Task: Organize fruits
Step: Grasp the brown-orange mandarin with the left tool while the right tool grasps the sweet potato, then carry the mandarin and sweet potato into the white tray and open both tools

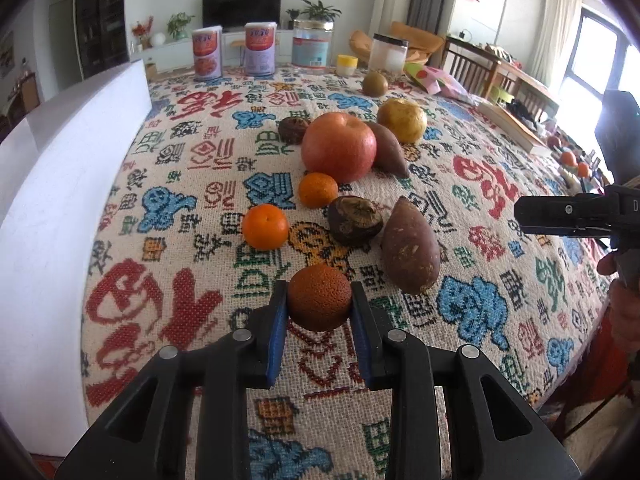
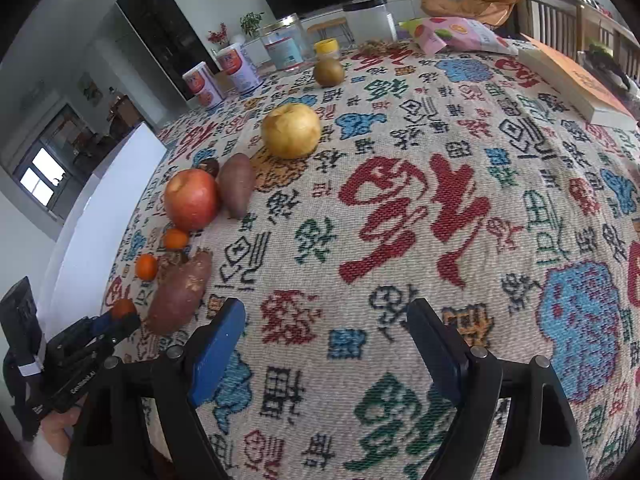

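I am pinching a dark orange (image 1: 319,297) in the left tongs (image 1: 319,300); right tongs (image 2: 326,344) spread, idling. Next: placing it beside the tangerines (image 1: 265,227) at 11 o'clock.

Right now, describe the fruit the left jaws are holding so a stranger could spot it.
On the patterned tablecloth, find the line of fruit running down from the big red apple. At its near end, the left gripper is shut on a dark orange fruit. Unlike the two smooth, bright mandarins behind it, its skin is rough and brownish.
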The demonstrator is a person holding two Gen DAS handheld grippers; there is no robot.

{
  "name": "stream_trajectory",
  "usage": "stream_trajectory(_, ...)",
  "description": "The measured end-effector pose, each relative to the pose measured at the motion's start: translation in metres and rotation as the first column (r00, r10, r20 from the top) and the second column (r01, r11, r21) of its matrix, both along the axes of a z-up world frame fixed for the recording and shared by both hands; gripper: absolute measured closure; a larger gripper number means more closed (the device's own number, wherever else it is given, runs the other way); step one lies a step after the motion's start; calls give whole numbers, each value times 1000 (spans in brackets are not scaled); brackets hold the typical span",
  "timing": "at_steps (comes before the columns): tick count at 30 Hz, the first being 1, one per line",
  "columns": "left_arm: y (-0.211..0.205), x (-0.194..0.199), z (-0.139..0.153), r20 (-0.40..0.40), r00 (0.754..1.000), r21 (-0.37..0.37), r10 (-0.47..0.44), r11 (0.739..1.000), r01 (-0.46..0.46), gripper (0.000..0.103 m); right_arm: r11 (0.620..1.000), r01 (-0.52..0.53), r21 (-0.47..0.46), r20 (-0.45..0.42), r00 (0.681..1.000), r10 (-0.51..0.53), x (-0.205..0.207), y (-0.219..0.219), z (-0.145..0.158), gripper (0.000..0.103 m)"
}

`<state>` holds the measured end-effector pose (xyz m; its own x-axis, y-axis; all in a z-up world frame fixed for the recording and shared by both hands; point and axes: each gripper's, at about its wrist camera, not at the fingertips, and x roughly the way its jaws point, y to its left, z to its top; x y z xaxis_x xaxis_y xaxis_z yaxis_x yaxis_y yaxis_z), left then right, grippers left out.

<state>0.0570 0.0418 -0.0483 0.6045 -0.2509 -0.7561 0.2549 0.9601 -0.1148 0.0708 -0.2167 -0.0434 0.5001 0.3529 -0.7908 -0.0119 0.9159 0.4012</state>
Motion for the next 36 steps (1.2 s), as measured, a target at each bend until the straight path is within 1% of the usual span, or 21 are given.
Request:
stream_trajectory(1, 3, -3, 3, 4, 1000, -1, 7, 1000, -7, 73, 996, -58, 69, -29, 998, 60, 8, 24, 3, 21)
stream_trajectory(2, 8, -6, 7, 9, 1000, -4, 15, 1000, -15, 73, 991, -93, 100, -46, 994, 98, 16, 45, 4, 22)
stream_trajectory(3, 12, -9, 11, 14, 1000, -8, 24, 1000, -24, 73, 989, -116, 88, -59, 991, 121, 26, 68, 4, 22)
stream_trajectory(4, 18, -14, 16, 21, 999, -12, 37, 999, -36, 73, 991, -132, 39, -69, 989, 134, 36, 87, 3, 22)
stream_trajectory(6, 29, -23, 25, 37, 998, -18, 58, 998, -58, 74, 988, -149, -42, -127, 982, 142, 54, 115, -8, 29)
stream_trajectory(8, 40, -30, 31, 52, 996, -26, 79, 997, -77, 74, 984, -160, -81, -217, 966, 139, 66, 131, -24, 42)
stream_trajectory(9, 45, -33, 34, 57, 995, -30, 86, 996, -84, 74, 982, -160, -96, -251, 959, 132, 69, 135, -31, 44)
stream_trajectory(11, 52, -38, 39, 59, 994, -39, 94, 995, -92, 74, 981, -163, -106, -245, 960, 133, 70, 136, -31, 52)
stream_trajectory(12, 56, -39, 42, 59, 994, -47, 98, 994, -95, 73, 985, -157, -69, -260, 956, 134, 72, 131, -34, 53)
stream_trajectory(14, 65, -44, 53, 63, 992, -75, 105, 992, -100, 74, 993, -105, 52, -289, 950, 115, 69, 111, -39, 54)
stream_trajectory(16, 77, -47, 65, 72, 990, -102, 125, 988, -117, 74, 983, -19, 183, -320, 944, 78, 59, 83, -44, 54)
stream_trajectory(18, 93, -49, 78, 79, 985, -132, 151, 981, -140, 74, 930, 70, 361, -346, 936, 64, 48, 56, -52, 54)
stream_trajectory(20, 112, -47, 90, 78, 980, -160, 183, 973, -169, 73, 855, 135, 501, -354, 933, 61, 37, 37, -55, 54)
stream_trajectory(22, 135, -43, 102, 81, 972, -172, 221, 964, -205, 73, 812, 146, 565, -336, 940, 65, 31, 32, -48, 54)
stream_trajectory(24, 158, -38, 111, 101, 955, -132, 280, 955, -266, 73, 803, 103, 586, -292, 952, 91, 32, 44, -29, 54)
stream_trajectory(27, 194, -28, 111, 95, 928, -67, 361, 932, -356, 73, 824, -69, 562, -171, 965, 197, 42, 99, 17, 54)
stream_trajectory(29, 216, -19, 103, 62, 912, -36, 405, 914, -404, 73, 832, -219, 509, -69, 954, 293, 48, 150, 51, 54)
stream_trajectory(31, 236, -12, 90, 21, 896, -5, 445, 896, -445, 73, 836, -367, 408, 29, 921, 390, 48, 213, 80, 54)
stream_trajectory(33, 251, -8, 75, -19, 879, 9, 476, 879, -476, 73, 820, -483, 307, 94, 873, 479, 46, 273, 98, 54)
stream_trajectory(35, 264, -8, 64, -43, 862, 24, 505, 863, -505, 73, 795, -573, 201, 137, 820, 556, 43, 334, 102, 54)
stream_trajectory(36, 270, -9, 61, -51, 853, 30, 519, 855, -518, 73, 788, -592, 170, 135, 806, 577, 45, 357, 97, 54)
